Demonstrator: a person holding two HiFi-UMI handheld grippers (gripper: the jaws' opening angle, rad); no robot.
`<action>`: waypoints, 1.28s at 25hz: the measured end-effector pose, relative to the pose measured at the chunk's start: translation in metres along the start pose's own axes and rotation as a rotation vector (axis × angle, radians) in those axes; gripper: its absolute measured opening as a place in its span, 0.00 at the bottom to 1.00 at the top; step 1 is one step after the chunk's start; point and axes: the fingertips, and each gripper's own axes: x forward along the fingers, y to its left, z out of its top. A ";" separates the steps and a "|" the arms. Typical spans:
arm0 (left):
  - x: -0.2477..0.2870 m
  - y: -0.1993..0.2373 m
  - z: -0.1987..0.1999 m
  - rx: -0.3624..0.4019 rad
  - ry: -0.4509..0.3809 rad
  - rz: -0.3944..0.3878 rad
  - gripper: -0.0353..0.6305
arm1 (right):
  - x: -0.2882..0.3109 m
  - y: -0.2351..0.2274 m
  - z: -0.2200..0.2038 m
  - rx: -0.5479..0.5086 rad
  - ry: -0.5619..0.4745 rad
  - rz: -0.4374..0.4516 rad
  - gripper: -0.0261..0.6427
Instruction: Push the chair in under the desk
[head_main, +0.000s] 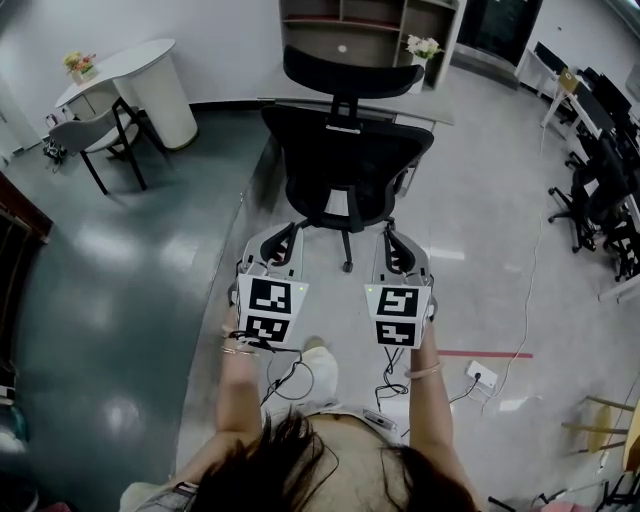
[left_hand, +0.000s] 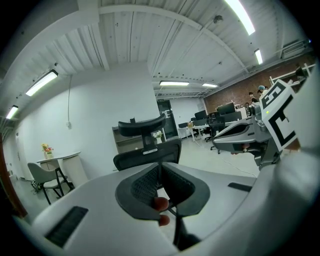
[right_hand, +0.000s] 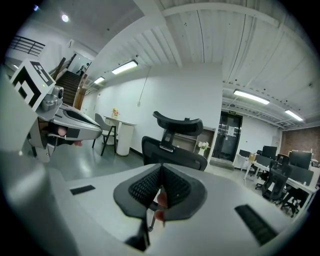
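Note:
A black mesh office chair (head_main: 345, 160) with a headrest (head_main: 338, 72) stands just ahead of me, its back toward me, facing a grey desk (head_main: 428, 115). My left gripper (head_main: 281, 245) and right gripper (head_main: 400, 247) are held side by side behind the chair at seat level, both shut with nothing between the jaws. The chair (left_hand: 148, 152) shows a short way beyond the shut left gripper (left_hand: 159, 180), apart from it. From the other side, the chair (right_hand: 172, 155) lies past the shut right gripper (right_hand: 161, 187). Whether either gripper touches the chair in the head view I cannot tell.
A shelf unit (head_main: 370, 25) with flowers (head_main: 422, 46) stands behind the desk. A white round table (head_main: 130, 65) and grey chair (head_main: 95, 135) are at back left. Black office chairs (head_main: 600, 195) line the right. A power strip (head_main: 478, 375) with cable lies on the floor.

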 end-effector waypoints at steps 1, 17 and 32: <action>-0.004 -0.002 -0.001 0.000 0.000 0.000 0.09 | -0.005 0.001 0.001 0.001 -0.007 -0.001 0.08; -0.064 -0.044 -0.006 0.041 -0.019 -0.031 0.09 | -0.082 0.014 -0.008 -0.041 -0.055 -0.073 0.08; -0.122 -0.062 -0.004 0.083 -0.040 -0.035 0.09 | -0.134 0.038 -0.007 0.001 -0.107 -0.084 0.08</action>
